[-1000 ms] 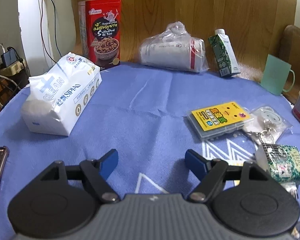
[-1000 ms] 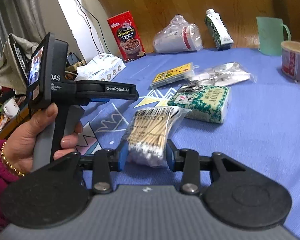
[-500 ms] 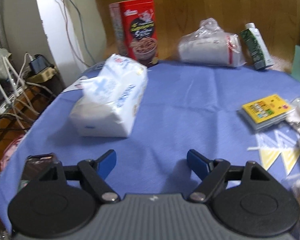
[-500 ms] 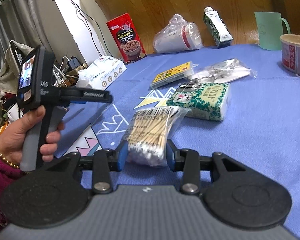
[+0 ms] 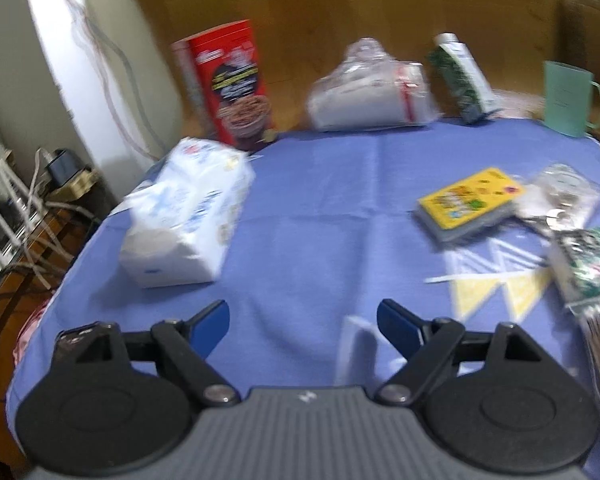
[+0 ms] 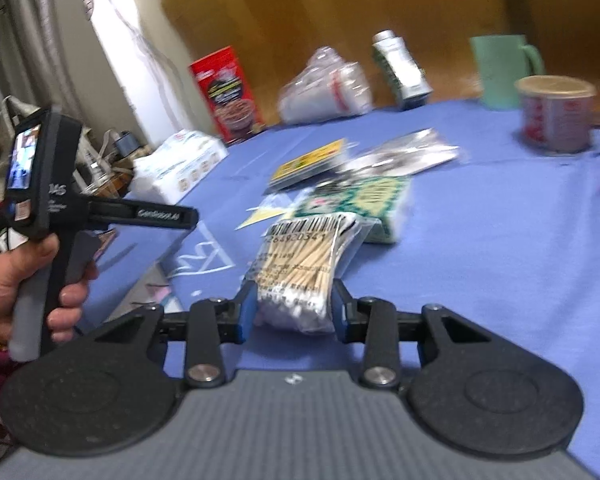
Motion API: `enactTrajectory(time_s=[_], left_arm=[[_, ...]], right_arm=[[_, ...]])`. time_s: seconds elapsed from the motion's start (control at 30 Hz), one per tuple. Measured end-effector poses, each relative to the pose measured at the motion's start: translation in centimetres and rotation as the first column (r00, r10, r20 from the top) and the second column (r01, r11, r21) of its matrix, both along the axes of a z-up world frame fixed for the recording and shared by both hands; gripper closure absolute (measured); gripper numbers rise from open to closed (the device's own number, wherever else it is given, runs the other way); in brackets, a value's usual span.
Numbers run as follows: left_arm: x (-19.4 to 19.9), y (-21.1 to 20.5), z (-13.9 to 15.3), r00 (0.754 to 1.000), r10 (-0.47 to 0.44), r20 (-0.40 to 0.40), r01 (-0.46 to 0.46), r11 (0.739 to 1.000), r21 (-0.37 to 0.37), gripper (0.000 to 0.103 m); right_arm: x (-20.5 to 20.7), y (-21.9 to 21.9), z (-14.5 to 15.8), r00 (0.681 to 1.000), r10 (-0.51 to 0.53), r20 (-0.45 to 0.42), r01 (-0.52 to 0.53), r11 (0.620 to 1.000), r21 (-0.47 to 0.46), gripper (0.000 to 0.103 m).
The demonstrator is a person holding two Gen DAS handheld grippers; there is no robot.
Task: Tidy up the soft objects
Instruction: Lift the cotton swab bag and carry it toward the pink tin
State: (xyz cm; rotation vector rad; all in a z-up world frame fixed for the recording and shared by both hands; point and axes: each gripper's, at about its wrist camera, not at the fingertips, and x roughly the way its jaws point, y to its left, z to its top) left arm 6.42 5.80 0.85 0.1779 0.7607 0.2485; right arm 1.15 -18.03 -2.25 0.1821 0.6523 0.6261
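right hand-held gripper (image 6: 293,312): clenched on the near end of a clear bag of cotton swabs (image 6: 306,268), blue pads pressing both sides; the far end of the bag lies toward the green packet.
left hand-held gripper (image 5: 303,322): released, fingers wide apart with nothing between them, over bare blue cloth; seen from the right wrist view it is gripped in the person's hand (image 6: 18,280), pointing across the desk.
desk (image 5: 320,184): covered with a blue cloth with white and yellow triangle patterns.
white tissue pack (image 5: 188,216): lies ahead and to the left of the left hand-held gripper, near the desk's left edge, apart from the other goods.
green tissue packet (image 6: 364,202): just beyond the swab bag, seemingly touching its far end.
yellow card box (image 5: 470,200): beside a crinkled clear bag with metal bits (image 5: 560,196), both beyond the green packet.
back row: red snack box (image 5: 228,84) upright, bagged white cups (image 5: 370,92) on their side, green carton (image 5: 462,76) tilted, mint mug (image 5: 570,98).
right side: red tub (image 6: 556,114) near the mug.
off the left edge: tangled cables and plugs (image 5: 32,196).
sharpness: both views are motion-blurred, print mostly unreadable.
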Motion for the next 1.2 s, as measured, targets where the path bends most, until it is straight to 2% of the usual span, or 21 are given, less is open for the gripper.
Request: enactTrajectory(time_s=[0.2, 0.4, 0.73, 1.2], left_arm=[[0.1, -5.4, 0.0, 0.996, -0.087, -0.02, 0.088, 0.995, 0.038, 0.019], [0.3, -8.8, -0.1, 0.993, -0.116, -0.037, 0.119, 0.989, 0.085, 0.018], [0.4, -11.1, -0.3, 0.99, -0.128, -0.057, 0.135, 0.982, 0.135, 0.017], [0.1, -12.3, -0.1, 0.989, -0.14, -0.051, 0.146, 0.98, 0.137, 0.017]], right_arm=[[-0.2, -3.2, -0.5, 0.997, -0.07, -0.013, 0.07, 0.996, 0.047, 0.062], [-0.3, -5.7, -0.9, 0.993, -0.118, -0.027, 0.12, 0.988, 0.102, 0.062], [-0.8, -7.7, -1.1, 0.993, -0.11, -0.044, 0.115, 0.98, 0.162, 0.062], [-1.1, -8.7, -1.1, 0.991, -0.126, -0.05, 0.133, 0.976, 0.172, 0.062]])
